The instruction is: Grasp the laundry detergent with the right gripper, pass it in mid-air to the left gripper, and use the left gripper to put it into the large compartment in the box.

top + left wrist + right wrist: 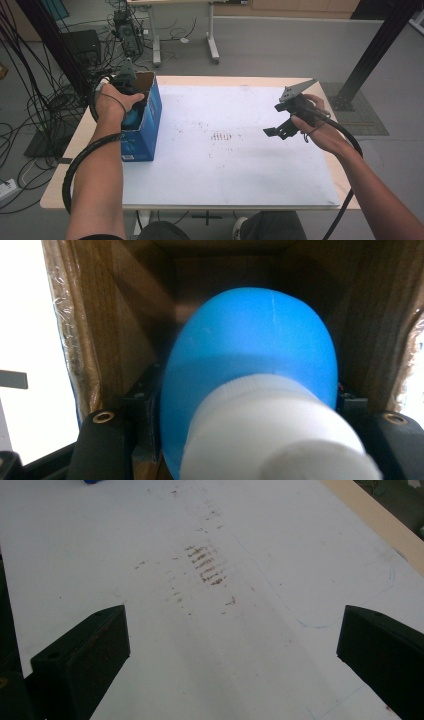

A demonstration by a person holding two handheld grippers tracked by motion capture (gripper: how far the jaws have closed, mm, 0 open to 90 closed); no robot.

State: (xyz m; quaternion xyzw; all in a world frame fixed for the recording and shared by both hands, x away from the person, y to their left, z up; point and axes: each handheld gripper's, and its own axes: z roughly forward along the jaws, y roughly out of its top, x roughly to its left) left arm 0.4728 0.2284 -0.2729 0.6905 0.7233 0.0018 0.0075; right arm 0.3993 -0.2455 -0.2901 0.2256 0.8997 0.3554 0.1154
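Left gripper (131,100) fingers clamp a blue plastic bottle with white cap (250,385) inside the blue cardboard box (150,125). Right gripper (281,127) fingers stand apart above the white worktop (225,165). The bottle could snag the wall and tip the unsteadied box.

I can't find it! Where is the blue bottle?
The blue bottle sits inside the open cardboard box at the table's left, gripped by the left gripper.

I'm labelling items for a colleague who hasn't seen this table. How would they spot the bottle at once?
Start at the white mat covering the table, then go to the blue cardboard box at its left edge. The bottle sits in the box's open top, gripped by the left gripper: bright blue body, white cap.
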